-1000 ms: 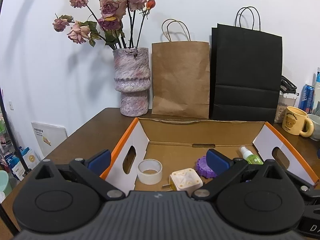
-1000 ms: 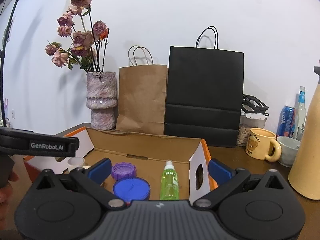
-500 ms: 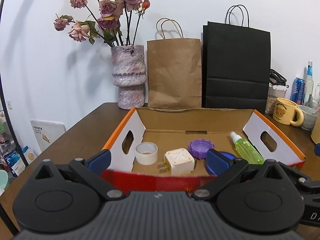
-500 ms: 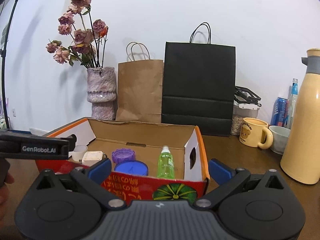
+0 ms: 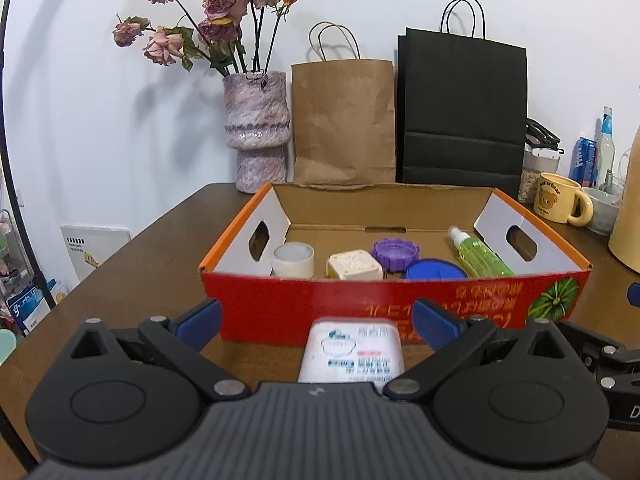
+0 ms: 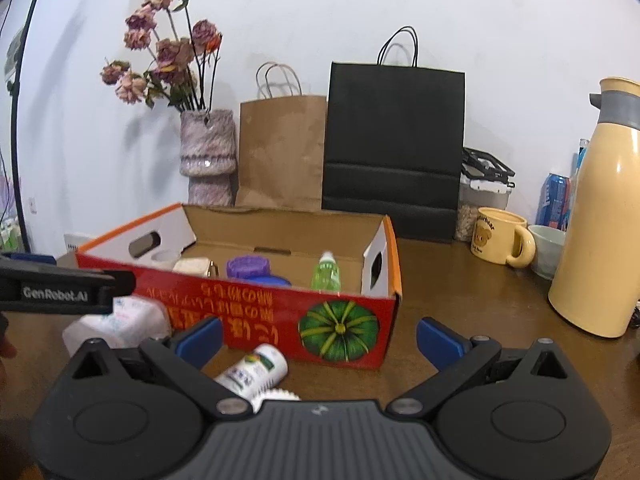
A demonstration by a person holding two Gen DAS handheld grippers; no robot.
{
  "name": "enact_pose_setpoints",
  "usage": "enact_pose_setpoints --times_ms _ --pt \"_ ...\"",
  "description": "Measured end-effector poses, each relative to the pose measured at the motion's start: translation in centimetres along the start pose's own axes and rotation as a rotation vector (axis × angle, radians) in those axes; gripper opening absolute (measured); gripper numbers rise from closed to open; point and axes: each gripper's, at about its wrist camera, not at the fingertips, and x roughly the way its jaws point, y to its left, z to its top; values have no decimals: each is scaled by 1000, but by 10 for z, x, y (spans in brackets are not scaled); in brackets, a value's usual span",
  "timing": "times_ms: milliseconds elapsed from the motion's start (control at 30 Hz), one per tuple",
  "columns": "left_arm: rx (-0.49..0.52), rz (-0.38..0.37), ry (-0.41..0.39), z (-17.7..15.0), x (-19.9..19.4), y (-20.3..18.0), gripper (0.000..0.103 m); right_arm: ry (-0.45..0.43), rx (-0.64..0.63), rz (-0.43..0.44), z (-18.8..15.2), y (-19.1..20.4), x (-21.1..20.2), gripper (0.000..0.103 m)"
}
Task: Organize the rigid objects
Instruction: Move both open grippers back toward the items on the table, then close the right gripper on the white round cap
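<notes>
A red and orange cardboard box [image 5: 360, 300] [image 6: 256, 308] stands on the brown table. Inside it lie a tape roll [image 5: 293, 258], a cream plug adapter [image 5: 354, 265], a purple lid [image 5: 395, 253], a blue lid [image 5: 436, 270] and a green spray bottle [image 5: 478, 254] [image 6: 326, 274]. In front of the box a white packet [image 5: 352, 350] [image 6: 120, 320] lies between the open fingers of my left gripper [image 5: 316, 320], untouched by them. A small white bottle [image 6: 252, 372] lies on its side just inside my open right gripper [image 6: 318, 336], near its left finger.
Behind the box stand a vase of dried roses [image 5: 256, 136], a brown paper bag [image 5: 344, 120] and a black paper bag [image 5: 460, 108]. At the right are a yellow mug [image 6: 500, 236], a bowl [image 6: 546, 244], a tall cream flask [image 6: 600, 216] and cans.
Both grippers have drawn back from over the box to its front side and come lower. The white packet and the small bottle have come into view. Both stay open.
</notes>
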Motion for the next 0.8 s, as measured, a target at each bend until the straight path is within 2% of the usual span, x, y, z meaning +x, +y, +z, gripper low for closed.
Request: enact_pose_setpoints --times_ms 600,733,800 --pt "1 -30 60 -24 -14 10 103 154 -99 49 -22 0 -3 103" --pt "-10 -36 66 -26 -14 12 103 172 -124 58 -21 1 3 100" --pt "-16 -34 70 -26 -13 13 103 184 -126 73 -20 1 7 94"
